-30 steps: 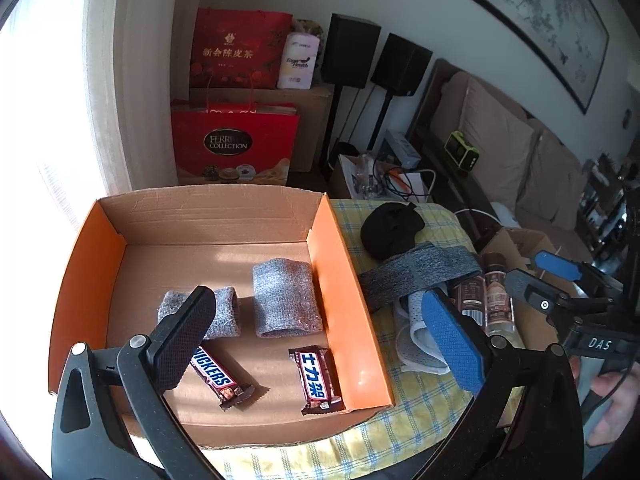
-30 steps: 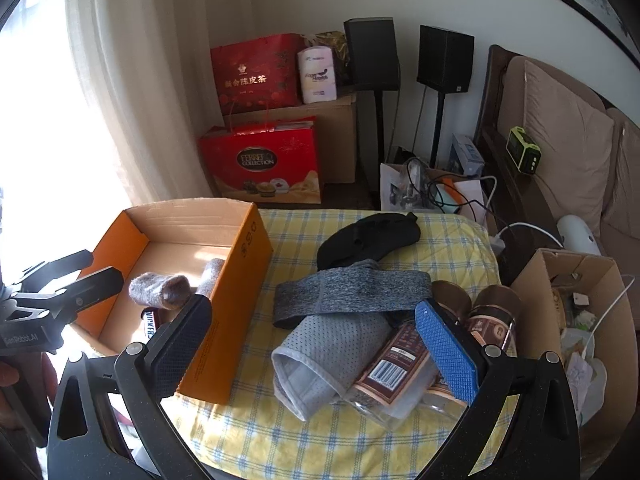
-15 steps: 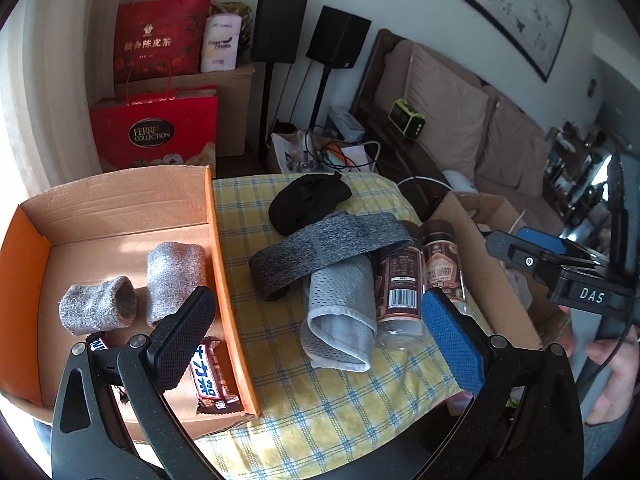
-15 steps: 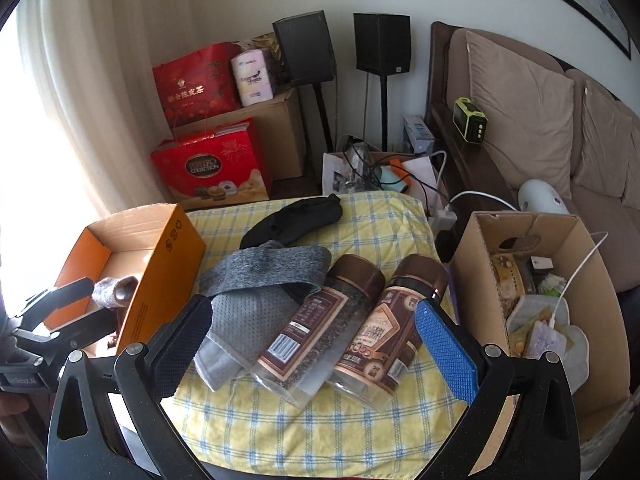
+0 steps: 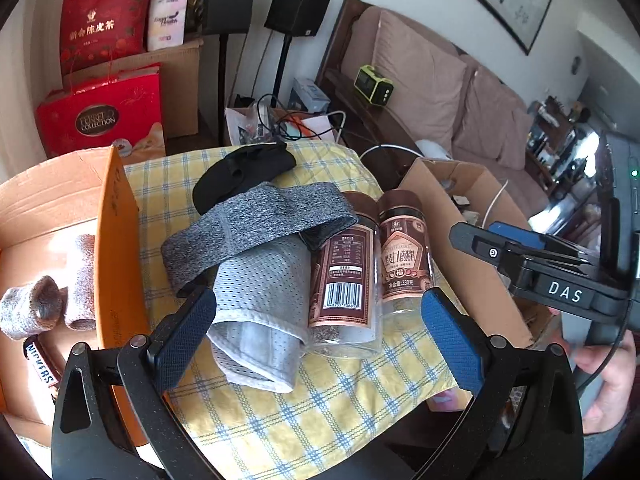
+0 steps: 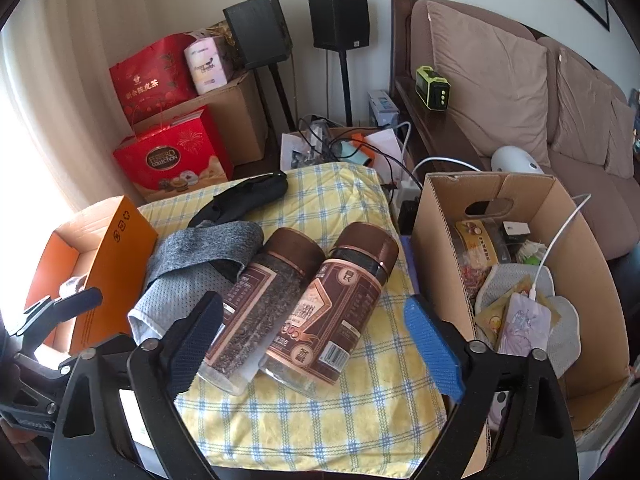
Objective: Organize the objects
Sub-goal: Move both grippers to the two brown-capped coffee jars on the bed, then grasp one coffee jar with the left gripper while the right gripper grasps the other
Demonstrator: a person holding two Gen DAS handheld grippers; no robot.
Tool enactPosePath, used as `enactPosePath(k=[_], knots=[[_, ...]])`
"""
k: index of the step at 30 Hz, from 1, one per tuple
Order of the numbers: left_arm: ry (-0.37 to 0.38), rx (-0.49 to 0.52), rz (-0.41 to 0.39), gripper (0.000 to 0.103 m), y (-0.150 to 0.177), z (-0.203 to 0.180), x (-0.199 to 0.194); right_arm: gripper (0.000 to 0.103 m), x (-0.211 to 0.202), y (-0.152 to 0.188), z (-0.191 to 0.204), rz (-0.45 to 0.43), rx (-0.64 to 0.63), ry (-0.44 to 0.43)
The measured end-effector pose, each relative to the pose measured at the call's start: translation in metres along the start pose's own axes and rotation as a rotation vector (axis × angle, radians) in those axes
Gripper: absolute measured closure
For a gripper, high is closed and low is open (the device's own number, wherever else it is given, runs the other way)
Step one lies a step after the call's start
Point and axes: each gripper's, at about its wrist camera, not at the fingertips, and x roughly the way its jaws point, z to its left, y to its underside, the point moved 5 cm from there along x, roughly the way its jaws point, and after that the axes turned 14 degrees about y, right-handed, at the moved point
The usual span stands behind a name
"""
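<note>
Two brown-capped jars [image 5: 348,276] [image 6: 328,312] lie side by side on the yellow checked cloth [image 5: 320,408]. A dark grey band [image 5: 256,224], a light grey mesh cloth [image 5: 260,308] and a black cloth [image 5: 240,172] lie left of them. My left gripper [image 5: 316,336] is open and empty, just in front of the mesh cloth and jars. My right gripper [image 6: 316,336] is open and empty, its fingers on either side of the jars' near ends. The orange box [image 5: 116,248] at left holds grey rolled wristbands [image 5: 32,312] and a Snickers bar [image 5: 40,364].
A brown carton [image 6: 444,240] full of packets and a white cable stands right of the cloth. Red gift bags [image 6: 172,160], speakers on stands [image 6: 336,20], a floor box with cables and a sofa [image 6: 500,80] lie beyond.
Both grippers swung right, from over the orange box toward the jars and cloths. The jars now lie between the right gripper's fingers. Both stayed open.
</note>
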Motion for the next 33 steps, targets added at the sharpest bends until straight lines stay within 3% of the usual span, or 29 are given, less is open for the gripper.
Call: enactPosePath(k=[2,10,14,19,33], knots=[[0.010,-0.009,0.011,0.001,0.001,-0.001,0.007,0.026,0.006,0.002,-0.004,0.020,0.012,-0.006],[0.026,-0.023,0.052,0.010,0.000,-0.005,0.030,0.033,0.032,0.012,-0.010,0.087,0.040,-0.013],[0.024,-0.014,0.072,0.019,-0.002,-0.009,0.040,0.040,0.048,0.014,-0.011,0.128,0.068,-0.028],[0.019,-0.008,0.093,0.021,-0.001,-0.011,0.051,0.045,0.066,0.017,-0.011,0.178,0.112,-0.061],[0.040,-0.035,0.107,0.021,0.007,-0.008,0.060,0.032,0.092,0.020,-0.010,0.227,0.145,-0.077]])
